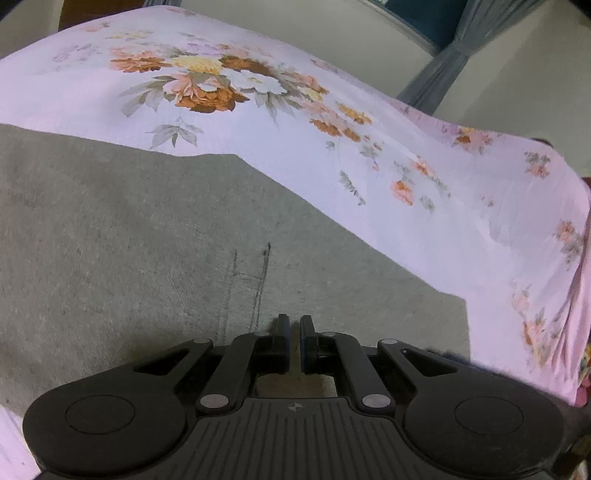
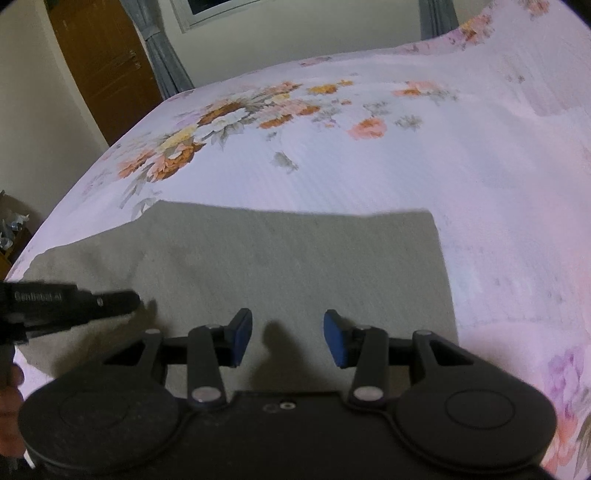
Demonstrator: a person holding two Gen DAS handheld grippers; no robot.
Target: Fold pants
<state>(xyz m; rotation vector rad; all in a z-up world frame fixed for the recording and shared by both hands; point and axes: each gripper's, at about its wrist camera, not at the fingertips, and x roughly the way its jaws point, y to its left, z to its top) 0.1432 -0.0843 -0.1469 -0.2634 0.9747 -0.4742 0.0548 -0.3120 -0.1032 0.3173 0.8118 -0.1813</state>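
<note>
Grey-green pants point(image 1: 147, 240) lie flat and folded on a floral pink bedsheet point(image 1: 332, 155); they also show in the right wrist view point(image 2: 295, 258). My left gripper point(image 1: 293, 325) hovers low over the pants near their front edge, its jaws nearly closed with a thin gap and nothing between them. My right gripper point(image 2: 288, 332) is open and empty above the pants' near part. The left gripper's body point(image 2: 74, 301) shows at the left of the right wrist view, over the pants' left side.
The bed's sheet point(image 2: 406, 155) stretches beyond the pants. A wooden door point(image 2: 103, 66), grey curtains point(image 2: 166, 66) and a window point(image 2: 214, 11) stand behind the bed. The bed's left edge drops off to clutter point(image 2: 11, 232).
</note>
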